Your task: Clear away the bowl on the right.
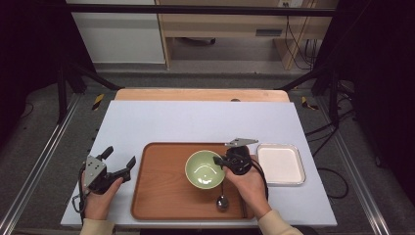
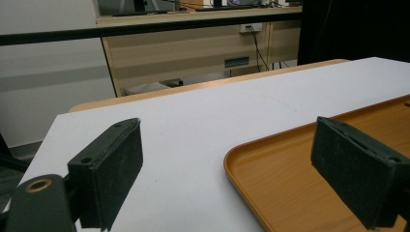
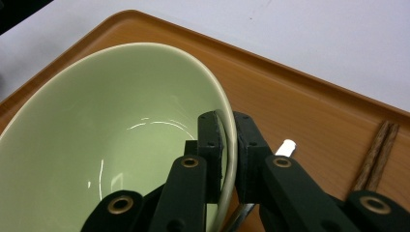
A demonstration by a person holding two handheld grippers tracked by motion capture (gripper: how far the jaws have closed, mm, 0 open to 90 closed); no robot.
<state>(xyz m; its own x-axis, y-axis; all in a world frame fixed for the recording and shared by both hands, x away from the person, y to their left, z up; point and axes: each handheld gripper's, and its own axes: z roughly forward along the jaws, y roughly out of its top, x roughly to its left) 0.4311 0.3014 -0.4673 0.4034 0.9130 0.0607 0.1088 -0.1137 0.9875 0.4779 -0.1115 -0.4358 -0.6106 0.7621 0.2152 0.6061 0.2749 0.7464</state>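
Bowl: pale green ceramic bowl (image 1: pixel 205 169), empty, upright on the tray, right of the tray's middle; in the right gripper view its rim (image 3: pixel 227 116) runs between the two black jaws.
Right gripper: the right gripper (image 1: pixel 218 161) is clamped on the bowl's right rim — one jaw inside the bowl, one outside, pads pressed to the wall; the right hand (image 1: pixel 250 188) comes in from the near edge.
Spoon: a metal spoon (image 1: pixel 222 201) lies on the tray just near of the bowl, round end toward the near edge.
Chopsticks: dark wooden chopsticks (image 3: pixel 377 154) lie on the tray to the right of the bowl, side by side.
Tray: brown wooden tray (image 1: pixel 156 196) on the white table top (image 1: pixel 195 122), near the table's near edge.
White dish: a square white dish (image 1: pixel 280 164) sits just right of the tray, apart from the bowl.
Left gripper: the left gripper (image 1: pixel 117 160) rests at the tray's left edge — jaws wide apart, nothing between them; the left hand (image 1: pixel 98 198) holds it low over the table.
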